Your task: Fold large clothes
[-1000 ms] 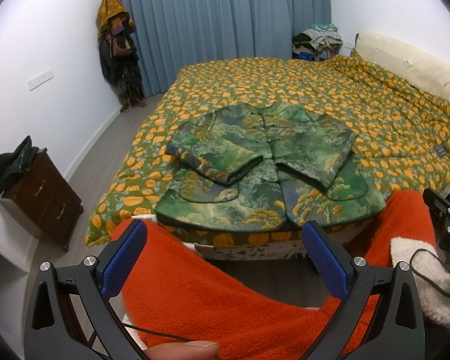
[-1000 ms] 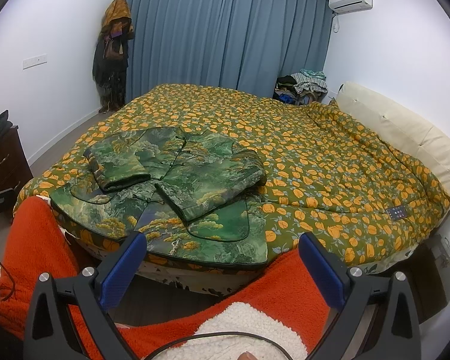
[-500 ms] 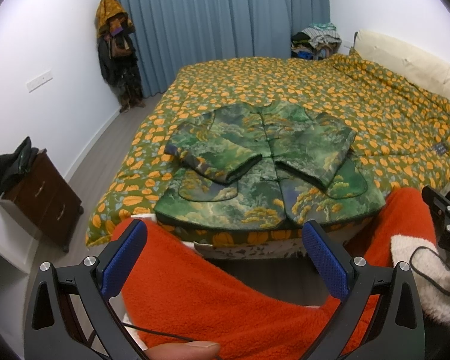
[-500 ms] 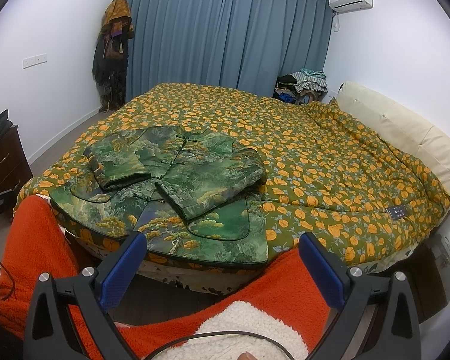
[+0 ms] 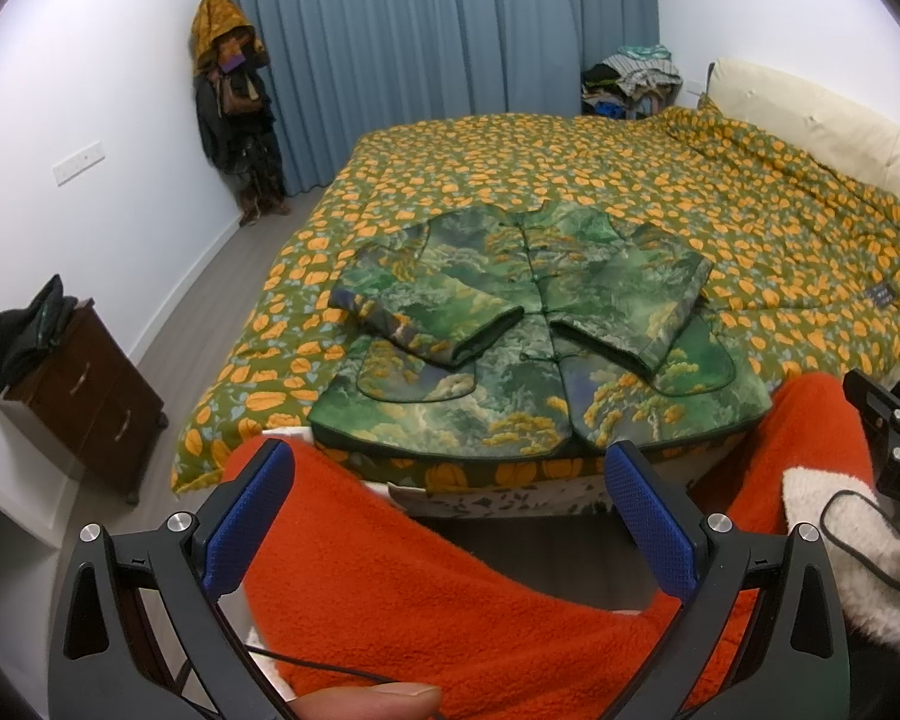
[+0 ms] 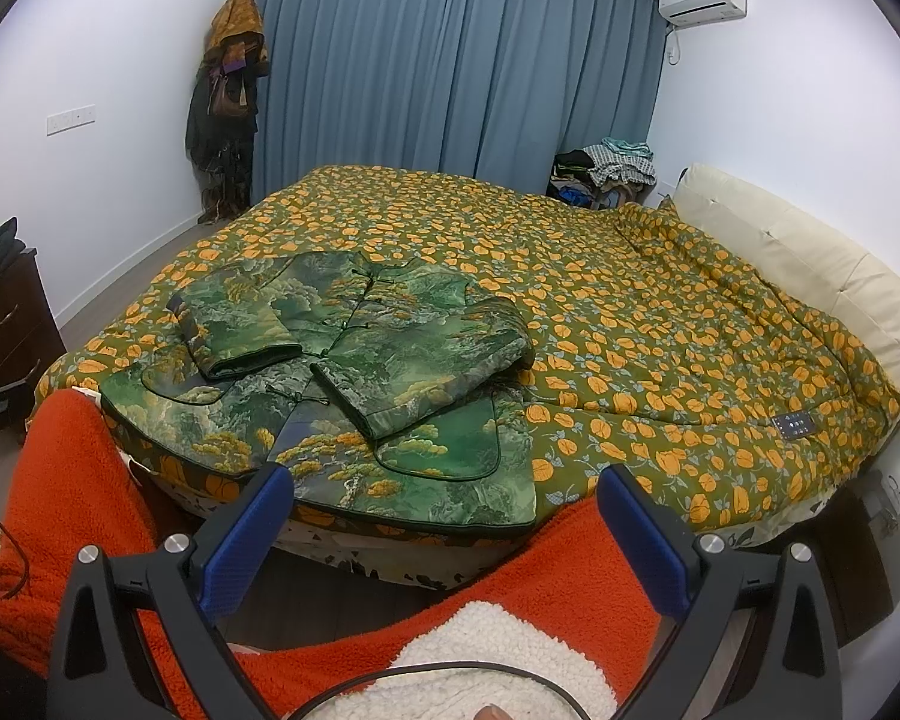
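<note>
- While you hold both grippers back over your lap, the green jacket (image 5: 522,348) lies ahead of and below the fingers, spread on the near end of the bed (image 5: 750,222), its hem right at the mattress edge nearest you.
- Your left gripper (image 5: 450,516) has its blue pads spread wide with nothing between them; your right gripper (image 6: 444,528) is likewise wide and holds nothing.
- Neither gripper touches the jacket; your legs in orange fleece trousers (image 5: 426,588) and a strip of floor sit between the fingers and the hem.
- Its long axis runs away from you, hem near and collar far, with the button line roughly down the middle.
- Both sleeves are already folded inward across the chest, cuffs meeting near the button line.
- From the left wrist view the jacket sits nearly centred; from the right wrist view it lies to the left of centre, so I judge your left hand a little nearer its middle, your right nearer the hem's right corner.
- Next, I'd judge, each hand takes its own hem corner, carrying the hem away from you toward the collar.
</note>
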### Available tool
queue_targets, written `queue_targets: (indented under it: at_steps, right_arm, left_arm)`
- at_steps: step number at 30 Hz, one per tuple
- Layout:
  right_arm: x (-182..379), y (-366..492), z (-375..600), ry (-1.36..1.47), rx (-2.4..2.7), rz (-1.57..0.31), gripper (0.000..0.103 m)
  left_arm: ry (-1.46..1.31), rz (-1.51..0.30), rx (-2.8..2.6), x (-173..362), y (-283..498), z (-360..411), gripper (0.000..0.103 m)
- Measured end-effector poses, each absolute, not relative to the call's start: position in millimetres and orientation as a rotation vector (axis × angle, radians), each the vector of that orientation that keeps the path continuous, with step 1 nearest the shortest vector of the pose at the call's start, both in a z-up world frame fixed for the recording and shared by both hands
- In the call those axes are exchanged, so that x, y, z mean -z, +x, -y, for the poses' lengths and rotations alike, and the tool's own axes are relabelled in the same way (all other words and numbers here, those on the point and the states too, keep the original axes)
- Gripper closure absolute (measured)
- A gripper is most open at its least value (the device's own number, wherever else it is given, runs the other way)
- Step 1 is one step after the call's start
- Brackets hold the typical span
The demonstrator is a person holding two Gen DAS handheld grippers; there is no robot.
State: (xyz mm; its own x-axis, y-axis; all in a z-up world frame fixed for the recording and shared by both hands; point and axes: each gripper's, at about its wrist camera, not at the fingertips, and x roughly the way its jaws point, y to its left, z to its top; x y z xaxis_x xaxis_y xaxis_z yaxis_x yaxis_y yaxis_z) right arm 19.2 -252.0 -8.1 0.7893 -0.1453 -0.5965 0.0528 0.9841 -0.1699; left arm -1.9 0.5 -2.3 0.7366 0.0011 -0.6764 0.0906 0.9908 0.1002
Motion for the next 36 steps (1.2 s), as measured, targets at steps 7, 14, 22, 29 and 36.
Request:
queue_targets:
  at_steps: [7, 14, 22, 29, 36]
  right_arm:
    - [8.4, 18.9, 252.2, -0.147, 0.107, -0.653, 0.000]
    - [9.9, 19.5, 252.0, -0.148, 0.108, -0.654, 0.000]
    - [12.5, 18.7, 251.7, -0.148, 0.109, -0.654, 0.000]
    - [10.2, 20.3, 251.1, -0.144, 0.109, -0.655, 0.000]
    - [19.5, 16.4, 257.0, -0.138, 0.113, -0.659, 0.000]
  left_arm:
    - [0.131, -0.742, 0.050, 2.5, -2.0, -0.5, 0.000]
    - [0.132, -0.742, 0.049, 2.4, -1.8, -0.2, 0.000]
    - [0.131, -0.743, 0.050, 5.2, -1.7, 0.3, 0.000]
    - [0.133, -0.745, 0.050, 6.6, -5.1, -0.3, 0.000]
    - [0.132, -0.746, 0.049, 6.0, -4.4, 0.5, 0.000]
